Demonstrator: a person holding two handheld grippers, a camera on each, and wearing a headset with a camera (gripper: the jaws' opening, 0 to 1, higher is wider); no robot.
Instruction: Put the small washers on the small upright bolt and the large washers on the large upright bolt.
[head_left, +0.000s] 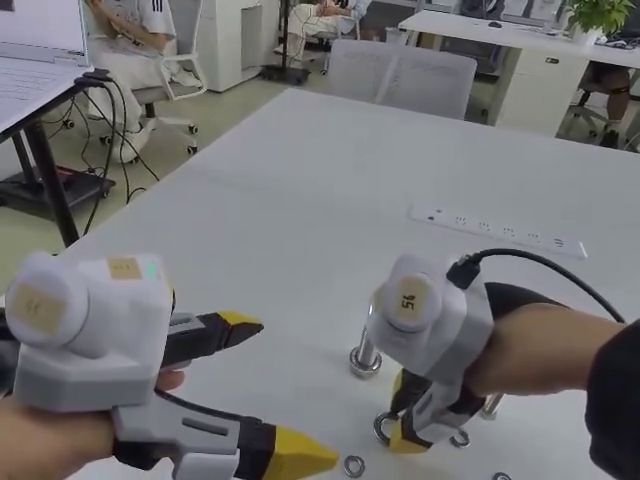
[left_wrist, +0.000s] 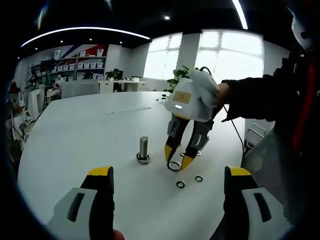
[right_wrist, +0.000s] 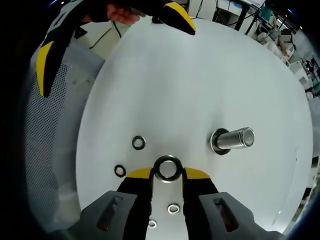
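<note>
My right gripper (right_wrist: 168, 173) was clamped on a large washer (right_wrist: 167, 158) at lower centre, near the large bolt (right_wrist: 232, 139) to its right. My left gripper (head_left: 272, 390) hung open. Two small washers (right_wrist: 138, 142) lay loose at lower left, so I judged most of the job remained.

Open-plan office: white desks (head_left: 470, 27), wheeled chairs (head_left: 170, 95), potted plant (head_left: 600, 12), seated people (head_left: 128, 35), big windows (left_wrist: 230, 55).

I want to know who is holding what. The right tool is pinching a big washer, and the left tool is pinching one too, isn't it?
Not quite. The right tool is pinching a big washer, but the left tool is open with nothing between its jaws, as the left gripper view shows.
</note>
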